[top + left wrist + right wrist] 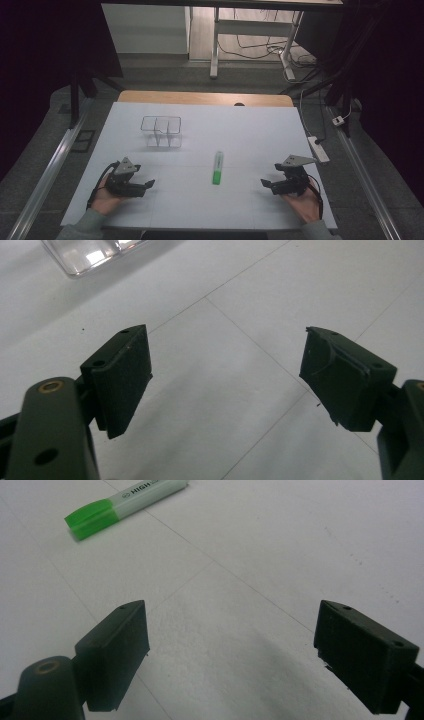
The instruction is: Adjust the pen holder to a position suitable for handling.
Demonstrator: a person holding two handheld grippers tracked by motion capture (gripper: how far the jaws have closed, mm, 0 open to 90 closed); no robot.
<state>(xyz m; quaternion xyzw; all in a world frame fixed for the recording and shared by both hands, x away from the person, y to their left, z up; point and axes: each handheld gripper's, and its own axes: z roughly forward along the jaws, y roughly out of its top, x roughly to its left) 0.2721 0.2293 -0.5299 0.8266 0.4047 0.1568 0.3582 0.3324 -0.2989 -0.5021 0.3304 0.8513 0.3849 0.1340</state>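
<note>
A green-capped highlighter (pixel 217 168) lies flat on the white table sheet (pixel 210 130), between the two hands. In the right gripper view the highlighter (pixel 125 507) sits at the top left, green cap nearest. My left gripper (pixel 149 184) rests at the front left, open, with bare sheet between its jaws. In its own view the left gripper (pixel 226 377) stands wide apart. My right gripper (pixel 264 183) is at the front right, open and empty, well right of the highlighter; the right gripper (pixel 231 650) frames bare sheet.
A clear plastic divided box (pixel 161 131) stands at the middle left of the sheet, and its corner (pixel 90 255) shows in the left gripper view. A power strip (pixel 318 148) lies off the table's right edge. Desk legs and cables stand behind.
</note>
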